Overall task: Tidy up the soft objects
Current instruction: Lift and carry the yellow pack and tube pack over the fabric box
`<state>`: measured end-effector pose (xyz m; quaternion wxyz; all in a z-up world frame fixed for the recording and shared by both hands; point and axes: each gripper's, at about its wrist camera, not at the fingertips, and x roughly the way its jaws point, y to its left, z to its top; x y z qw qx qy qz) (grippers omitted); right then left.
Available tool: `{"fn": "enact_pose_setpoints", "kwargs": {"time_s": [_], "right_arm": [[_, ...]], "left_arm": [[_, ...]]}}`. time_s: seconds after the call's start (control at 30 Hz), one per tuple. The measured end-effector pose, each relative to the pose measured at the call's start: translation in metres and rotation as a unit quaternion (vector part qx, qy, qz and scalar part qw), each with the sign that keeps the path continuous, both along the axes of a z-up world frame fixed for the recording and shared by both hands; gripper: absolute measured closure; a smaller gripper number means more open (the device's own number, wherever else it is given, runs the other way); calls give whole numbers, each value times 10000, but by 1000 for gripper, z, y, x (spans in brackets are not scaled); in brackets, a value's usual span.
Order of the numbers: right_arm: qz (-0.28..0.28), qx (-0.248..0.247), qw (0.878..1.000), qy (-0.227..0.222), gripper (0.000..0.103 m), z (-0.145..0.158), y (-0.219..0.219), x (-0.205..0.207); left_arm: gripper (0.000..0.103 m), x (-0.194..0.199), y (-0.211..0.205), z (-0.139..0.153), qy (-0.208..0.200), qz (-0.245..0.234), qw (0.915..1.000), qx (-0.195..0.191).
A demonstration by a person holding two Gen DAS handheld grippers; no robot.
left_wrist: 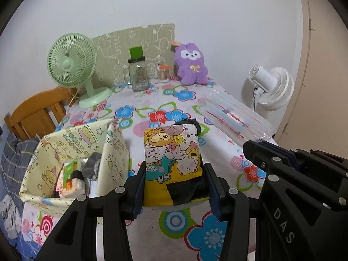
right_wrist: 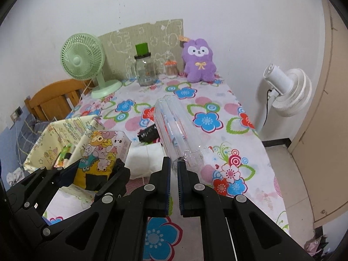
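My left gripper (left_wrist: 174, 169) is shut on a soft yellow cartoon-print pack (left_wrist: 171, 154) and holds it above the table, just right of the cream fabric bin (left_wrist: 71, 150). The pack also shows in the right wrist view (right_wrist: 102, 154), with the left gripper (right_wrist: 91, 171) around it. My right gripper (right_wrist: 174, 163) is shut on the near end of a clear inflated air-cushion pack (right_wrist: 171, 126), lifted over the table. That cushion also shows in the left wrist view (left_wrist: 235, 117), with the right gripper (left_wrist: 261, 145). The bin holds several soft items (left_wrist: 76, 176).
A floral tablecloth (left_wrist: 195, 239) covers the table. At the back stand a green fan (left_wrist: 71, 65), a glass jar (left_wrist: 138, 74), a cotton-swab pot (left_wrist: 163, 74) and a purple plush (left_wrist: 191, 65). A white towel (right_wrist: 145, 161) and a black item (right_wrist: 148, 133) lie mid-table. A white fan (right_wrist: 287, 91) stands right.
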<state>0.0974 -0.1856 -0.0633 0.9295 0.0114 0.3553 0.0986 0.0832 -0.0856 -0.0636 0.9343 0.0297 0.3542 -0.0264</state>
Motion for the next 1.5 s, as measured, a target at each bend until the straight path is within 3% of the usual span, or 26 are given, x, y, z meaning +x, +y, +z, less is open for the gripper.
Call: {"fn": "enact_pose_setpoints", "kwargs": {"time_s": [0.43, 0.7, 1.5], "right_arm": [[-140, 16, 9989, -458, 95, 40, -1, -22], [-122, -49, 9978, -646, 95, 54, 8, -27], [818, -142, 9947, -602, 95, 52, 84, -16]], "left_arm": [[53, -20, 0, 41, -384, -423, 9983, -121], [53, -24, 9, 54, -522, -429, 9975, -183], [53, -16, 76, 47, -486, 119, 9987, 19]]}}
